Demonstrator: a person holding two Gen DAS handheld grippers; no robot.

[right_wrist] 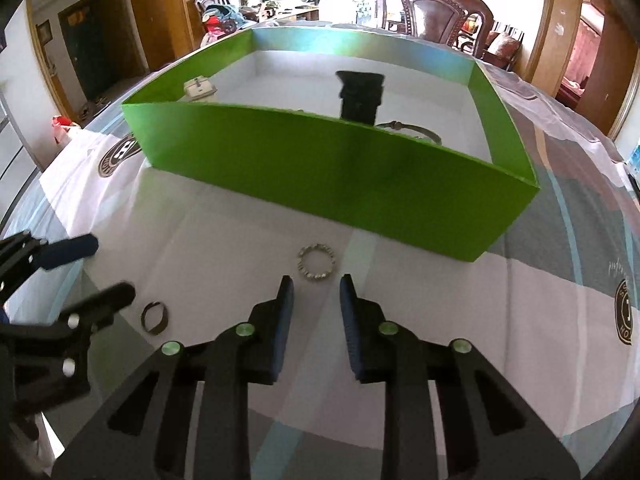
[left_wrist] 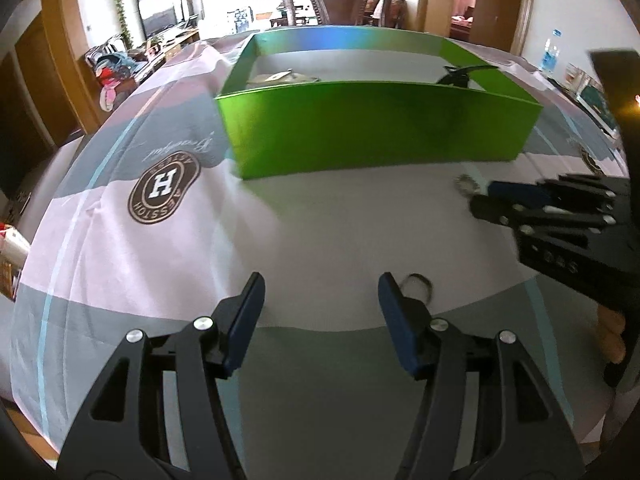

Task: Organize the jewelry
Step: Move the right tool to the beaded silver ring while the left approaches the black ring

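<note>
A green box (right_wrist: pixel 332 168) stands open on the cloth-covered table, also in the left wrist view (left_wrist: pixel 376 128). Inside it lie a black clip (right_wrist: pixel 360 96), a bangle (right_wrist: pixel 416 130) and a pale watch (right_wrist: pixel 200 88). A beaded silver ring (right_wrist: pixel 316 262) lies on the cloth just ahead of my right gripper (right_wrist: pixel 316 292), which is open and empty. A dark band ring (right_wrist: pixel 154 317) lies beside my left gripper (right_wrist: pixel 104 272); in the left wrist view the ring (left_wrist: pixel 418 284) sits just right of the open, empty left gripper (left_wrist: pixel 320 292). The right gripper (left_wrist: pixel 480 196) shows at the right there, near the beaded ring (left_wrist: pixel 466 185).
The tablecloth (left_wrist: pixel 160 184) has pink, grey and white panels with round brown logos. A carved wooden chair (right_wrist: pixel 436 8) stands behind the table. Room clutter and doorways lie beyond the table's edges.
</note>
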